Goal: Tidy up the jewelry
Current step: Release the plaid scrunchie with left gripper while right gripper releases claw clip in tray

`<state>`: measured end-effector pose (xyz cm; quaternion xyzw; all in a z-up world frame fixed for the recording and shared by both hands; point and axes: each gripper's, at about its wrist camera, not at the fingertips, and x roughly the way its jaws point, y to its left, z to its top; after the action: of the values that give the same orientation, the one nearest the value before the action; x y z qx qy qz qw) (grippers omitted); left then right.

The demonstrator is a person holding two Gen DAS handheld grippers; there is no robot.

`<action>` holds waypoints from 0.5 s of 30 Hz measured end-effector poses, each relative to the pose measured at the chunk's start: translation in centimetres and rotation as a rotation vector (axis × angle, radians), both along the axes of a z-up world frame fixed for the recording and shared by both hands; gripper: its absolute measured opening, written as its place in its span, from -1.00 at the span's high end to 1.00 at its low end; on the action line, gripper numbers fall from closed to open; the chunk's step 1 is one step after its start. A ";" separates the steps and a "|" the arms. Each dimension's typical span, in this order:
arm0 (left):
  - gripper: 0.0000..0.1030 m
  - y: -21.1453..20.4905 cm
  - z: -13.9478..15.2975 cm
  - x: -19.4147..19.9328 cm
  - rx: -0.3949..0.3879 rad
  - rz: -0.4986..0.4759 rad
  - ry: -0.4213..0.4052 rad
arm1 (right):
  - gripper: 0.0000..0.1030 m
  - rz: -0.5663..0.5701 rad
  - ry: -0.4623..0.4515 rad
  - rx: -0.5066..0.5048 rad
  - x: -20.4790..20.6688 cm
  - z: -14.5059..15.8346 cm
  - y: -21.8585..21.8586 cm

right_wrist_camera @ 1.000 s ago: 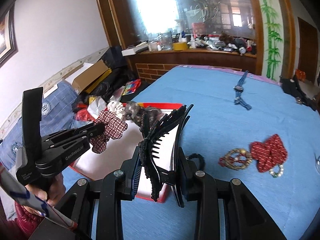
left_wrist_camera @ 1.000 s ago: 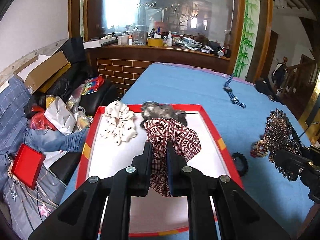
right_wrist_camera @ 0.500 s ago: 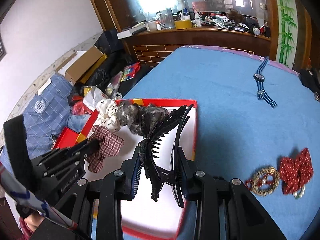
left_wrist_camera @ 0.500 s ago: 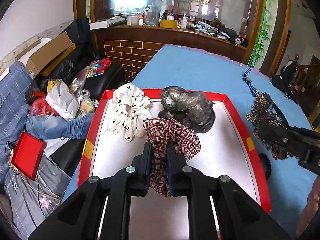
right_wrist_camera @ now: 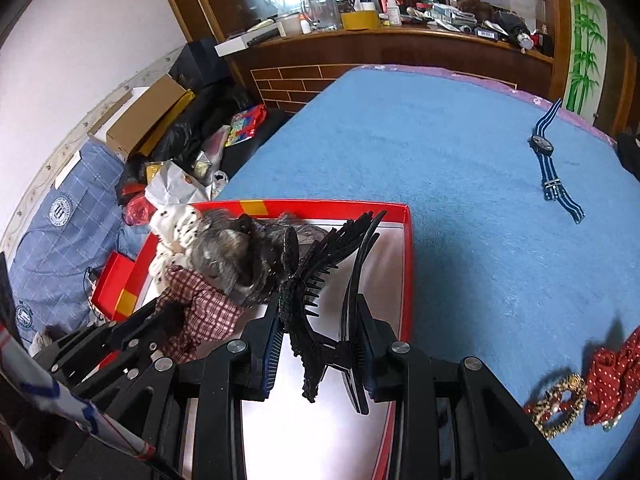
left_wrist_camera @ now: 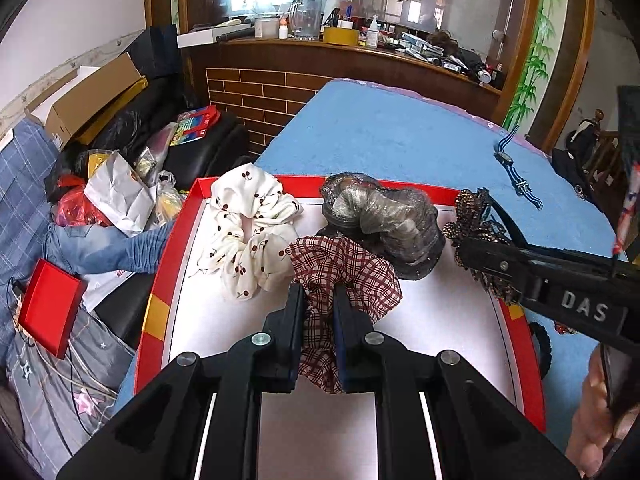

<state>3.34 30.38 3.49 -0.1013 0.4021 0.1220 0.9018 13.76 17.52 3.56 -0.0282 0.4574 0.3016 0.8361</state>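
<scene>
Left gripper (left_wrist_camera: 317, 312) clamped on 1 plaid scrunchie (left_wrist_camera: 344, 276) over red-rimmed tray (left_wrist_camera: 160, 280), soft, light, best pinched at its bunched fabric; right gripper (right_wrist_camera: 320, 332) clamped on 1 black claw clip (right_wrist_camera: 320, 280), rigid, toothed, likely brittle.

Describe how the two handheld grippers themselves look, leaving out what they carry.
Both are matte black plastic. The left gripper has angular linkage arms with round silver pivot bolts and flat fingers faced with dark blue pads. The right gripper is built alike, with ribbed blue pads; seen from the side, its arm bears raised letters "DAS".
</scene>
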 end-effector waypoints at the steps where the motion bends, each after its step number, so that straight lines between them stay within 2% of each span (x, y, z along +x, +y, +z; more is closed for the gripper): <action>1: 0.74 0.0 -0.1 0.1 0.000 -0.001 0.002 | 0.30 -0.005 0.008 -0.004 0.3 -0.3 0.1; 8: 0.74 0.1 -0.5 0.3 -0.005 -0.001 0.012 | 0.30 -0.015 0.048 -0.007 1.4 -1.7 0.6; 13: 0.45 0.3 -0.8 0.5 -0.010 0.009 0.003 | 0.28 -0.020 0.057 -0.006 1.4 -2.0 0.6; 14: 0.42 0.3 -0.8 0.5 -0.012 0.009 0.000 | 0.23 -0.021 0.058 -0.002 1.5 -2.1 0.6; 15: 0.38 0.3 -0.8 0.4 -0.013 0.007 -0.006 | 0.10 -0.023 0.060 0.002 1.5 -2.1 0.5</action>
<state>3.76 30.68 2.67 -0.1090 0.3999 0.1224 0.9018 15.30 18.01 1.44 -0.0132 0.4823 0.2932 0.8254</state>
